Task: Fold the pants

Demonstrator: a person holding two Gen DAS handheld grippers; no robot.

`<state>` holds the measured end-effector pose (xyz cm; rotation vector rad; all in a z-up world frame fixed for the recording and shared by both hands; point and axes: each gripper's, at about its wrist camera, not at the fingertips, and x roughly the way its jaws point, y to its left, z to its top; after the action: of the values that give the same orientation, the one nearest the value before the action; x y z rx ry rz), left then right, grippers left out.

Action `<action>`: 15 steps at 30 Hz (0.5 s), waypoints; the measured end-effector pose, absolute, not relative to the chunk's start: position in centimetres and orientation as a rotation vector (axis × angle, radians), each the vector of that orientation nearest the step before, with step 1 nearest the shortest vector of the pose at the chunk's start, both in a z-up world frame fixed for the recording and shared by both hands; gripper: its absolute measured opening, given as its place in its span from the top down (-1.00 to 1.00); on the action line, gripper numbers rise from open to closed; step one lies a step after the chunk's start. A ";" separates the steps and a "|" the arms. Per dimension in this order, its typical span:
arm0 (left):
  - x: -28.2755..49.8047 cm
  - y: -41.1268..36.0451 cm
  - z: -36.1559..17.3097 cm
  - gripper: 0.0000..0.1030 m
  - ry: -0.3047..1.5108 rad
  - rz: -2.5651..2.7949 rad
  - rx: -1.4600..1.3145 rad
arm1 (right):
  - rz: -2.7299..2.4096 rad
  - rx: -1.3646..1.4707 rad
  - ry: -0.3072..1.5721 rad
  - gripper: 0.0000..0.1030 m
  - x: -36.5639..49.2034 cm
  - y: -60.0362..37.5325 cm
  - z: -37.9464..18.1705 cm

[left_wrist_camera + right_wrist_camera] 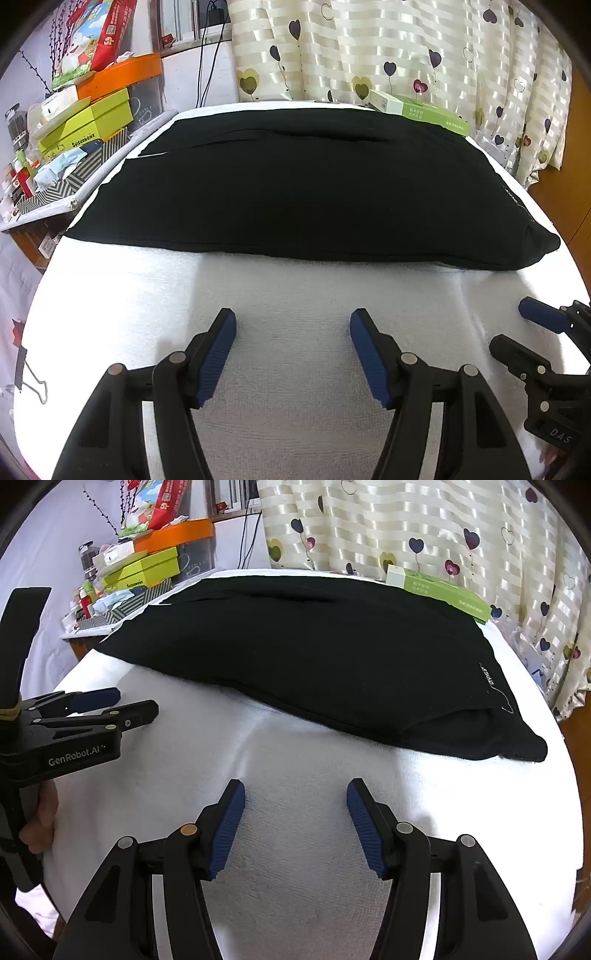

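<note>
Black pants lie flat across the far half of the white towel, apparently folded lengthwise already; neither of our grippers holds anything.

We judge the next fold is due: reaching forward and pinching one end of the pants. Our left gripper and right gripper both hover spread wide over bare towel, apart from the cloth. Only the right wrist view shows the layered opening at the right end and fingers on the left handle.

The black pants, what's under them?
A white towel lies under the pants, showing in front of them. What the towel covers is hidden. A green box sits behind them.
</note>
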<state>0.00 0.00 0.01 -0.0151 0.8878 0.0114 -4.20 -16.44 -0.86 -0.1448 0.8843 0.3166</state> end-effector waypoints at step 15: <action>0.0 0.0 0.0 -0.31 0.887 0.014 -0.008 | 0.312 -0.150 0.884 -0.13 -4.3 -16.7 -0.9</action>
<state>-0.03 0.01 -0.01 -0.0080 0.8872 0.0144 -4.30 -16.66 -0.86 -0.1496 0.8842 0.3122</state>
